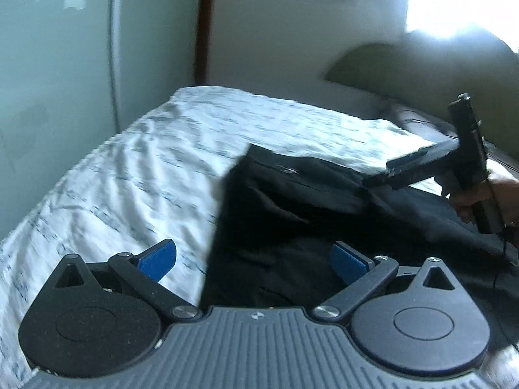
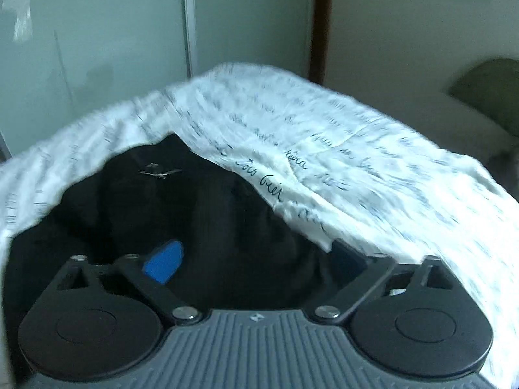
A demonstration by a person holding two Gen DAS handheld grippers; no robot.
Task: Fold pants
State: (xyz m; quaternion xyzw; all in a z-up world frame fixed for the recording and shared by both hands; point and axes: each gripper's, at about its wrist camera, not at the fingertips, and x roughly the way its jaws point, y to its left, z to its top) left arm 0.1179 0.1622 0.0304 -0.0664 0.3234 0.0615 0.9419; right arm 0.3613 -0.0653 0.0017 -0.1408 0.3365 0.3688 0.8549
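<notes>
White bedding [image 1: 136, 175] printed with rows of dark cursive handwriting covers a bed that fills the middle of both views. Most of the script is blurred; in the right wrist view a few words near the centre look like "Jão" and "Guei", though that reading is uncertain.

Nearest in the left wrist view, at the bottom of the frame, the left gripper [image 1: 254, 264] has its two blue-padded fingers [image 1: 159, 259] spread wide apart, gripping nothing. Black pants [image 1: 292, 227] lie crumpled on the bedding from lower centre to the right edge, with a small silver mark on the fabric too blurred to read. Further back at the right edge, a hand [image 1: 486, 194] holds the right gripper [image 1: 379, 178] over the pants; whether it grips the cloth cannot be told from this angle.

In the right wrist view the right gripper's [image 2: 259, 259] fingers also stand apart, one blue pad [image 2: 163, 261] showing, with the pants [image 2: 194, 220] bunched between and beyond them.

Farthest back are frosted pale green panels [image 1: 58, 48] at upper left, a dark wooden post [image 1: 204, 26], and an olive headboard [image 1: 421, 68] at upper right.
</notes>
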